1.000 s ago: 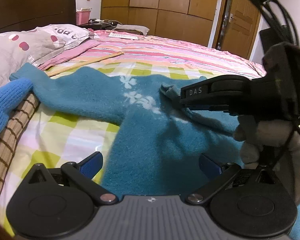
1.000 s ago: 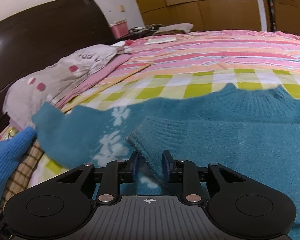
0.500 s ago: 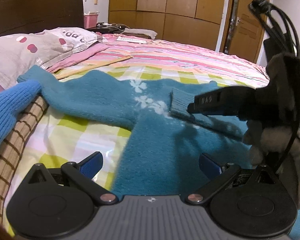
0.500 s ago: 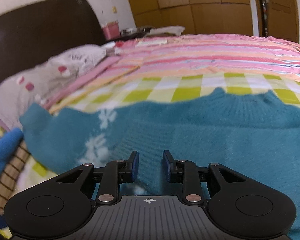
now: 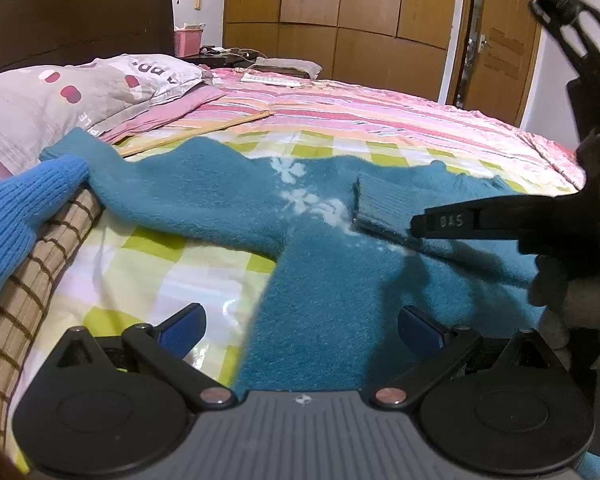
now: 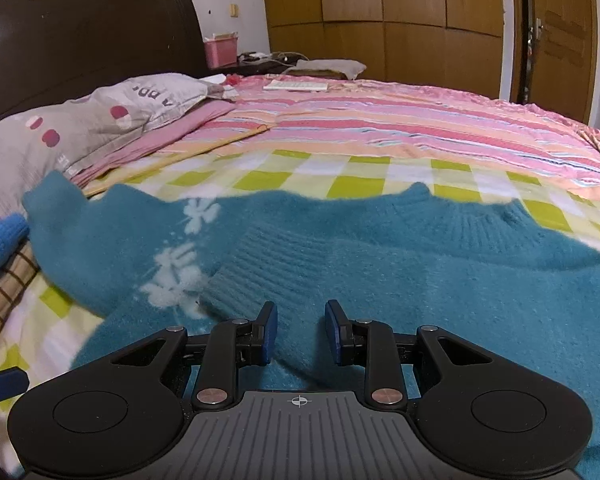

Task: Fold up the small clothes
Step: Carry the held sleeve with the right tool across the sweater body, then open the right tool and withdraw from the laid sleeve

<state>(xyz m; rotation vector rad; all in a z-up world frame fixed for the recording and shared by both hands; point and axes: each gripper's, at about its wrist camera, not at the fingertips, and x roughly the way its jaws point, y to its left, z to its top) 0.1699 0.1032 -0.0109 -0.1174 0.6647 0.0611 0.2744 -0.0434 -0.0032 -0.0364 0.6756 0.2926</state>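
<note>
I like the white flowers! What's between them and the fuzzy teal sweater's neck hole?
The folded-over ribbed sleeve cuff of the fuzzy teal sweater lies between the white flowers and the ribbed collar, clearest in the right wrist view, with the right gripper closed on it.

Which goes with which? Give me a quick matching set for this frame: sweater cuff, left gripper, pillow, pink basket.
Things:
1. sweater cuff
2. left gripper
3. pillow
4. pink basket

States or places:
A. jaws wide apart, nothing between them
B. by the dark headboard, grey with red dots
C. on the far nightstand
D. pinched by the right gripper, folded over the sweater body

Pairs: 1-D, 2-A, 3-B, 4-C
</note>
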